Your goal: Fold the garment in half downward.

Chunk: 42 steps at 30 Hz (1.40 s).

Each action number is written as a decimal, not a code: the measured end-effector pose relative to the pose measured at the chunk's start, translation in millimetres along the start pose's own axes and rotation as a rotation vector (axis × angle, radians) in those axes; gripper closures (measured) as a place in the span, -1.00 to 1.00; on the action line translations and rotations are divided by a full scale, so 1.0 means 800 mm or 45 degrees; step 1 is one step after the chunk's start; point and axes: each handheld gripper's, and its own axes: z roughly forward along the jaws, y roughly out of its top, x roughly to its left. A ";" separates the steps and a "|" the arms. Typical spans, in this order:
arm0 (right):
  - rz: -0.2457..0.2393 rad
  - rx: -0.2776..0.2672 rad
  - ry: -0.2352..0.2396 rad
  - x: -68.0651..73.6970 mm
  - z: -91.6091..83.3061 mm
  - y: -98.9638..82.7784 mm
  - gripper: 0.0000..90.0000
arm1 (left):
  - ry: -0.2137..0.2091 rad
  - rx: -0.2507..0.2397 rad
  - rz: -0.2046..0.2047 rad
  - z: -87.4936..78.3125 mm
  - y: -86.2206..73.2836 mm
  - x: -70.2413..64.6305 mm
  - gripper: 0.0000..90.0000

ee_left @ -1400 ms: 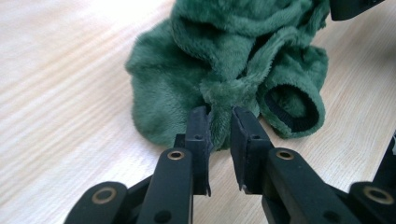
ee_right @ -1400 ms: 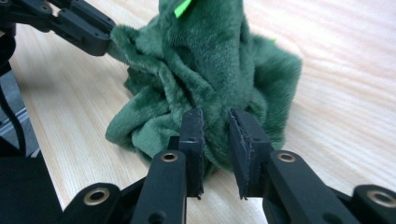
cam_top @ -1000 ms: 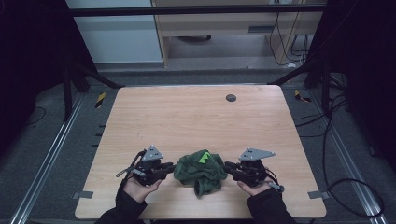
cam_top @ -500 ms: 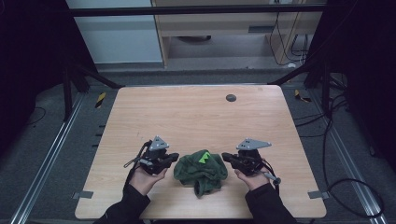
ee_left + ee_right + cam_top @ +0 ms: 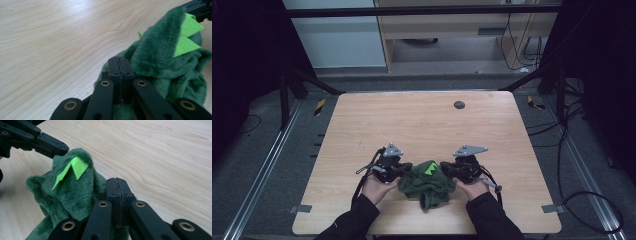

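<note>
A dark green plush cloth (image 5: 427,183) with bright green felt spikes (image 5: 430,169) lies bunched near the front edge of the wooden table (image 5: 422,125). My left gripper (image 5: 406,170) is shut on its left side and my right gripper (image 5: 446,170) is shut on its right side. In the left gripper view the jaws (image 5: 120,65) are pressed together at the plush cloth (image 5: 160,60), whose middle rises in a peak. The right gripper view has the shut jaws (image 5: 116,187) against the plush cloth (image 5: 72,192), with the left gripper (image 5: 37,140) beyond it.
A small dark round disc (image 5: 459,104) sits at the far middle of the table. Grey tape tabs (image 5: 300,208) mark the front corners. Cables (image 5: 577,200) run over the floor to the right. Bare wood stretches beyond the grippers.
Both grippers have moved away from the person and closer together, carrying the plush cloth's sides with them. The cloth is bunched higher between them.
</note>
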 end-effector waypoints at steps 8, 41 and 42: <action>-0.032 0.007 0.047 0.014 -0.007 -0.005 0.97 | -0.067 0.000 0.031 -0.009 -0.010 -0.013 0.99; -0.044 0.062 0.150 0.048 -0.039 -0.048 0.91 | -0.175 0.089 0.134 -0.028 -0.049 -0.063 0.99; -0.042 0.066 0.150 0.048 -0.039 -0.049 0.91 | -0.170 0.098 0.135 -0.027 -0.050 -0.064 0.99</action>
